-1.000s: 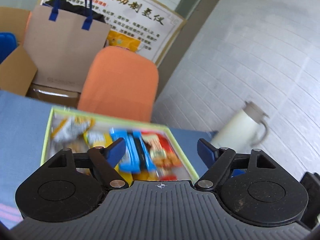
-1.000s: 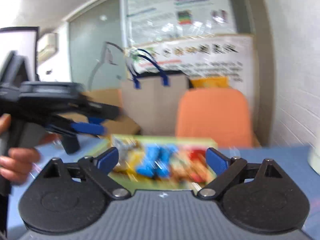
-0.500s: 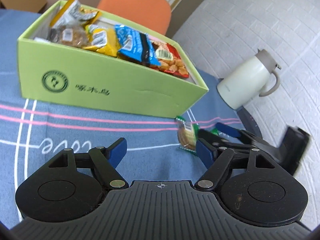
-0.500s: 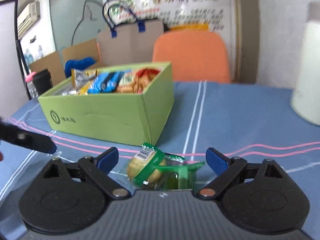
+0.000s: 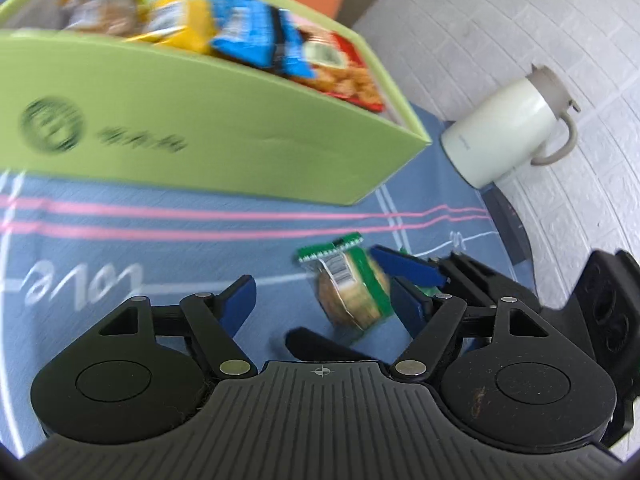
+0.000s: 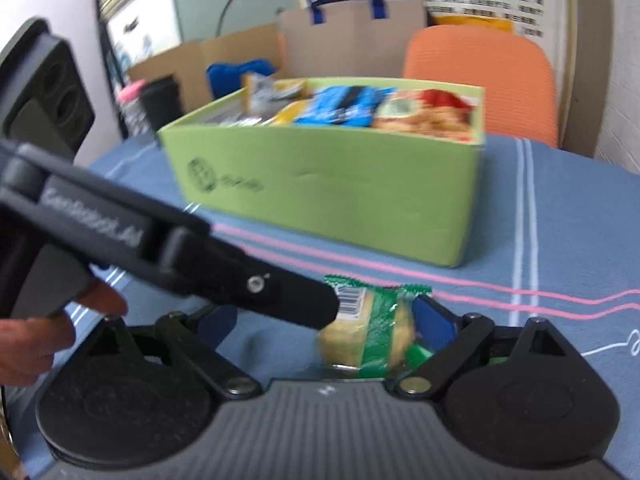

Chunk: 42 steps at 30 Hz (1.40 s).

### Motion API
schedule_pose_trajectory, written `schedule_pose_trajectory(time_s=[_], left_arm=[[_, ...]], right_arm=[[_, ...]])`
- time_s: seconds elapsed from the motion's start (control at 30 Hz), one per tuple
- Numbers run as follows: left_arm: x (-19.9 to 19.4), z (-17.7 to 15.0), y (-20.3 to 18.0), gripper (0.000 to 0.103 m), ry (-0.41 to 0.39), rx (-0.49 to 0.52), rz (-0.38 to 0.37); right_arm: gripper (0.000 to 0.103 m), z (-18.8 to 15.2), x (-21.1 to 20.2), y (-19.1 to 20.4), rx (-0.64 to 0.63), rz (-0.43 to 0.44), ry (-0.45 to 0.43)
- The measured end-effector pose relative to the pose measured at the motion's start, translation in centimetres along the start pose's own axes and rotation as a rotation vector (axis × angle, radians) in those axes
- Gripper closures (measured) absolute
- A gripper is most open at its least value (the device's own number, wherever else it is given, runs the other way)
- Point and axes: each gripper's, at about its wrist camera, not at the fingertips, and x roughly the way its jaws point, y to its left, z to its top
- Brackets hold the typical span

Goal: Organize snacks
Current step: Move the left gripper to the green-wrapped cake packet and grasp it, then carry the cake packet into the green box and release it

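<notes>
A green-wrapped biscuit packet [image 5: 349, 287] [image 6: 370, 326] lies on the blue tablecloth in front of a green box [image 5: 224, 132] [image 6: 332, 196] filled with several snack packs. My right gripper [image 6: 326, 320] is open around the packet, its blue fingers on either side; it also shows in the left wrist view [image 5: 404, 280]. My left gripper [image 5: 324, 302] is open just beside the packet, which sits near its right finger. One left finger [image 6: 280, 296] crosses in front of the packet in the right wrist view.
A white thermos jug [image 5: 508, 128] stands on the table's right edge by the brick wall. An orange chair [image 6: 480, 76], a paper bag [image 6: 352, 40] and cardboard boxes are behind the table. A hand [image 6: 44, 340] holds the left gripper.
Both grippers dropped from above the box to the tablecloth and moved in on the biscuit packet. The right gripper's fingers now bracket it, and the left gripper has come closer.
</notes>
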Motion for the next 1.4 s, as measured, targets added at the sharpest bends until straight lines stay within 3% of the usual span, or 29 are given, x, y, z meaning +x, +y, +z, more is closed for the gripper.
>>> schedule_pose_trajectory(time_s=[0.13, 0.37, 0.47, 0.6, 0.8, 0.83, 0.93, 1.03, 1.13, 1.27, 1.4], left_arm=[[-2.6, -1.8, 1.6, 0.041, -0.028, -0.033, 0.001], [-4.6, -2.6, 2.4, 0.04, -0.057, -0.046, -0.018], [-4.1, -2.3, 1.8, 0.04, -0.049, -0.056, -0.043], [-2.2, -1.8, 0.8, 0.04, -0.004, -0.091, -0.066], [0.1, -0.6, -0.3, 0.042, 0.031, -0.089, -0.102], [0.5, -0.4, -0.3, 0.047, 0.041, -0.085, -0.106], [0.9, -0.3, -0.4, 0.056, 0.055, -0.067, -0.073], [-0.3, -1.1, -0.4, 0.055, 0.042, -0.037, -0.05], [-1.5, -1.8, 0.0, 0.054, 0.016, -0.018, -0.026], [-2.1, -1.3, 0.7, 0.042, -0.018, -0.039, -0.007], [-1.2, -1.2, 0.5, 0.046, 0.01, -0.024, -0.004]], right_arm=[[0.01, -2.2, -1.1, 2.0, -0.016, -0.043, -0.009], [0.01, -3.7, -5.3, -1.4, 0.131, -0.22, -0.063], [0.01, -3.2, -6.6, 0.3, 0.123, -0.155, -0.113], [0.01, -2.3, -3.9, 1.6, 0.028, -0.155, -0.076], [0.009, -2.6, -1.6, 1.2, 0.065, -0.101, -0.027], [0.009, -2.8, -1.7, 1.6, 0.061, -0.089, -0.027], [0.009, -3.1, -1.9, 3.2, 0.044, -0.076, -0.029], [0.01, -3.4, -2.4, 5.0, 0.015, -0.025, -0.035], [0.01, -3.1, -2.5, 5.8, -0.008, -0.108, -0.055], [0.01, -3.0, -2.4, 5.4, 0.066, -0.115, -0.072], [0.01, -2.8, -1.3, 5.4, 0.085, -0.142, -0.079]])
